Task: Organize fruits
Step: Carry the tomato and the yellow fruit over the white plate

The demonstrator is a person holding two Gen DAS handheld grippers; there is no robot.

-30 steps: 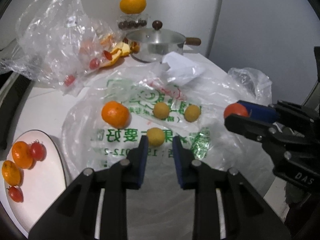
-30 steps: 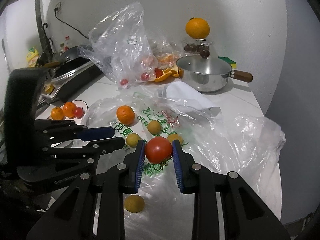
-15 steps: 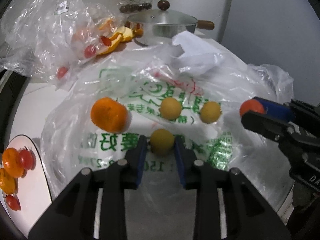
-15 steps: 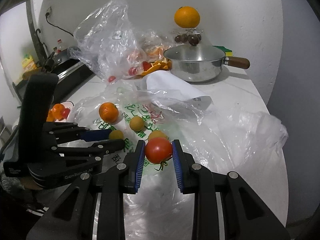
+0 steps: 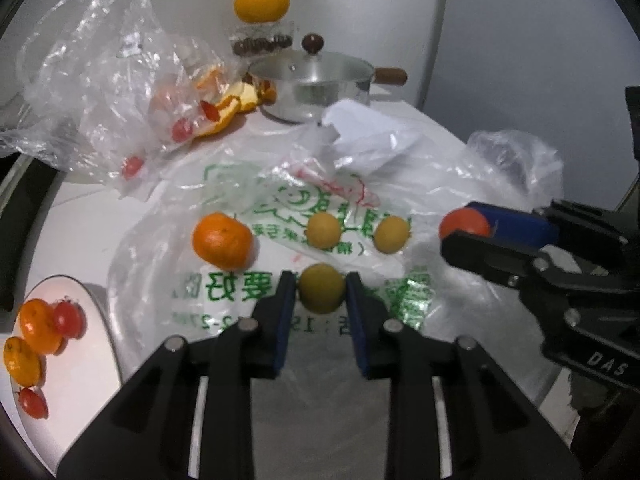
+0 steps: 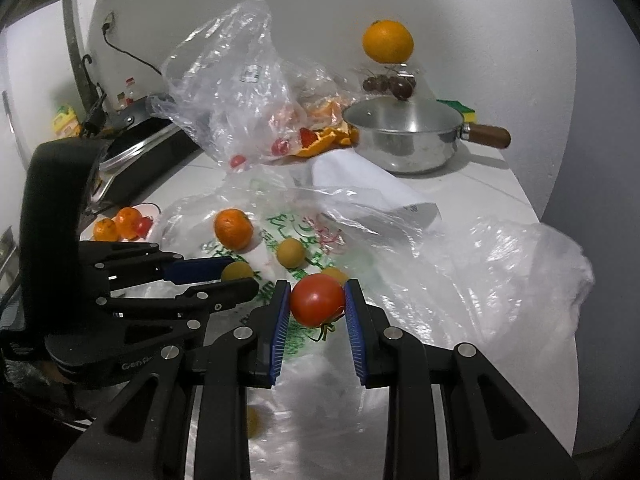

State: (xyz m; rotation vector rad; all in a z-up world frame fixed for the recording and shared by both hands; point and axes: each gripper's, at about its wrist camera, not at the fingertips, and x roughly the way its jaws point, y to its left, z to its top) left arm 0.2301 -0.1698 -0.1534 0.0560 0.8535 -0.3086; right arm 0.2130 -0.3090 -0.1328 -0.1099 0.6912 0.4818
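Note:
My left gripper has its jaws around a small yellow fruit that lies on a printed plastic bag; the blue pads sit close on both sides of it. Two more yellow fruits and an orange tangerine lie just beyond. My right gripper is shut on a red tomato and holds it above the bag; it shows at the right of the left wrist view. A white plate at lower left holds small oranges and cherry tomatoes.
A steel pot with a lid stands at the back, a large orange on a jar behind it. A crumpled clear bag with tomatoes and peel lies back left. A stove top is at the far left.
My left gripper has moved forward so the nearest yellow fruit now sits between its pads. My right gripper still holds the tomato and has shifted slightly.

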